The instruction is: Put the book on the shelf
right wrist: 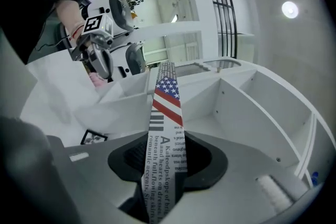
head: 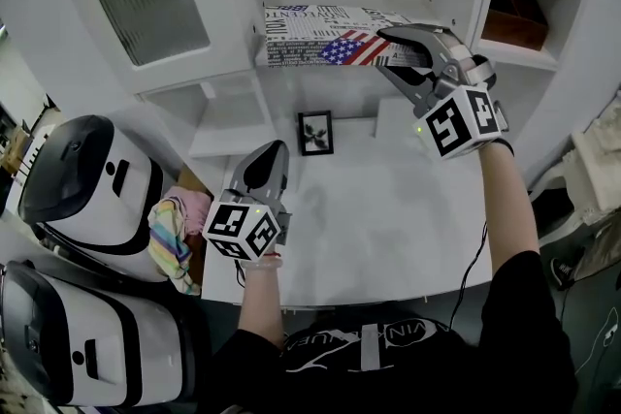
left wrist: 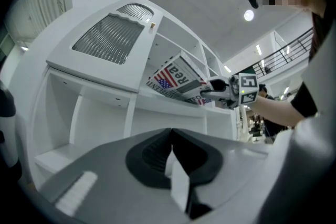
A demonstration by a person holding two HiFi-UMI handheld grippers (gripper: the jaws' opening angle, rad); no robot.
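Book (head: 310, 29) — clamped edge-on in right gripper (head: 388, 51) jaws, tilted at shelf (right wrist: 231, 123) mouth | left gripper (head: 272, 155) jaws clenched, empty, over bench (head: 388, 228) | advice: level it; slide well in; release only once fully supported — no drop

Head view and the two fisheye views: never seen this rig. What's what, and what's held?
No robot: a person holds a two-jaw gripper in each hand; the marker cubes belong to them. The head view looks down from the person's head; each gripper view looks along its own jaws. The right gripper clamps a book with a flag-print cover at the white shelf unit. The left gripper is shut and empty. On the white desk sits a small picture frame.
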